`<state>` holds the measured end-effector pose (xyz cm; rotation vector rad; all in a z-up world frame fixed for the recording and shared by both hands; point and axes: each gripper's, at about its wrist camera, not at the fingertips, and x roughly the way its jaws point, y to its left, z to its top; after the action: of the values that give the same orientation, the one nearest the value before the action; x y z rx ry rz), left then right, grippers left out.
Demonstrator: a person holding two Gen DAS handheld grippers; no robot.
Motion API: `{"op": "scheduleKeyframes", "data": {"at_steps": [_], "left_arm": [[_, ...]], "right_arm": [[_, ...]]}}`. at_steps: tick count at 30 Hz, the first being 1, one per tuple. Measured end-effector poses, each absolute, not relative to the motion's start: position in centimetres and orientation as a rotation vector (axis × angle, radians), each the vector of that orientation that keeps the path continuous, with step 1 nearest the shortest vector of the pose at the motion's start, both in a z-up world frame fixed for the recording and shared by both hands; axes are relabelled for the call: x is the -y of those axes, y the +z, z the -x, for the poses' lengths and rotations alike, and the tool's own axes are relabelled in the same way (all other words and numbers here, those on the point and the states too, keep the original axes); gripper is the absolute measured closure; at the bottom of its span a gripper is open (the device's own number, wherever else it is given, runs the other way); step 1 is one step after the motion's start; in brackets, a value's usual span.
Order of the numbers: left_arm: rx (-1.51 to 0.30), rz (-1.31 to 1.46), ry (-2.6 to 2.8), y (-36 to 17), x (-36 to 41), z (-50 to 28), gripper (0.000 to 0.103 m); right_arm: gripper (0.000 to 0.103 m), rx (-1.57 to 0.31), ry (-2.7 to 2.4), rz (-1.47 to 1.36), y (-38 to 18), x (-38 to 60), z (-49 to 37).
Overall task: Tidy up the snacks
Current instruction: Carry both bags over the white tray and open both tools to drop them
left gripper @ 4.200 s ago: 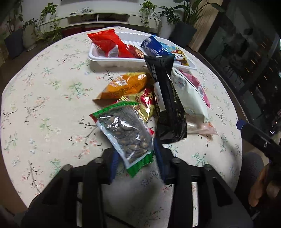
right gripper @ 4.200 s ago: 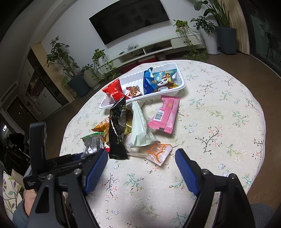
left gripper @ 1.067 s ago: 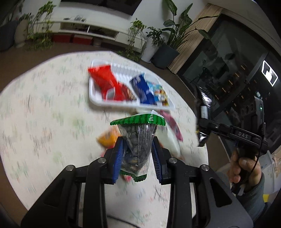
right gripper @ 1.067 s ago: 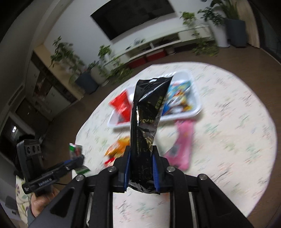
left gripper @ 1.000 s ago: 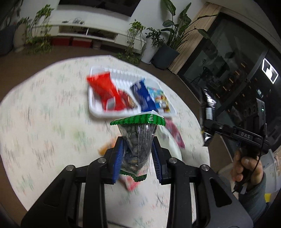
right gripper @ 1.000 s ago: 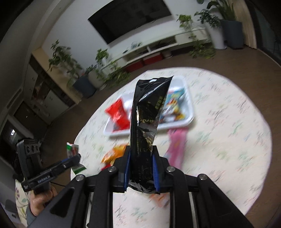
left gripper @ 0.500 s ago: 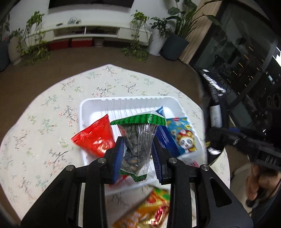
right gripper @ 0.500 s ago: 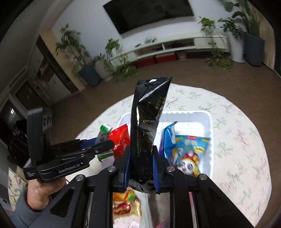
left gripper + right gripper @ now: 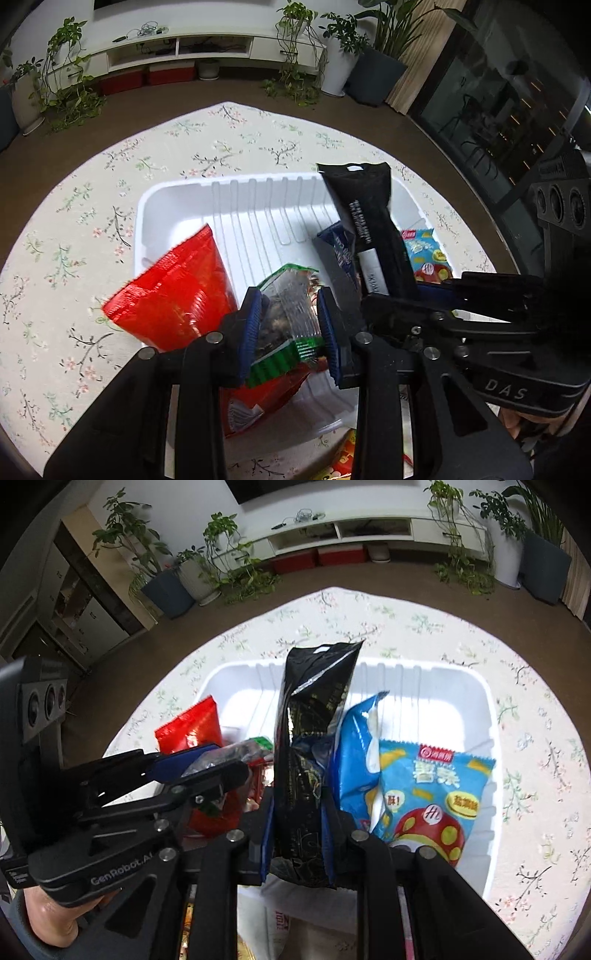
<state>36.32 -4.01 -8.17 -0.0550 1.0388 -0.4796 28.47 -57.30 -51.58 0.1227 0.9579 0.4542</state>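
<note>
both tongs were mid-placement over the white tray [image 9: 177, 192]: left gripper [image 9: 288, 325] clamped the seed packet [image 9: 291, 306], right gripper [image 9: 297, 834] clamped the black pouch [image 9: 314, 720]; releasing likely came next.

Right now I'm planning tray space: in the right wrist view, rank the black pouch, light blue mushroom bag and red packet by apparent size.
1. black pouch, though it is nearest the camera, so unsure
2. light blue mushroom bag
3. red packet, partly hidden

Strong fisheye bending with dark vignetted corners in both views. Bright overhead light blows out the white ribbed plastic tray [image 9: 476, 686]; glare streaks the glossy black foil pouch [image 9: 314, 716]; red crinkled packet [image 9: 177, 291] slightly motion-blurred.
</note>
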Motion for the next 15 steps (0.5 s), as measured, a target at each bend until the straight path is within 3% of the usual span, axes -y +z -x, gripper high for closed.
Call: {"op": "scheduleKeyframes", "data": {"at_steps": [10,15], "left_arm": [[-1.022,0.063,-0.482,-8.8,4.0,-36.5,0.073],[-1.002,0.074,-0.485,-8.1,3.3,-35.2,0.065]], "right_arm": [[0.078,-0.978,0.437,-0.101,-53.0,57.0,-29.2],[0.075,-0.965,0.428,-0.106,-52.9,57.0,-28.8]]}}
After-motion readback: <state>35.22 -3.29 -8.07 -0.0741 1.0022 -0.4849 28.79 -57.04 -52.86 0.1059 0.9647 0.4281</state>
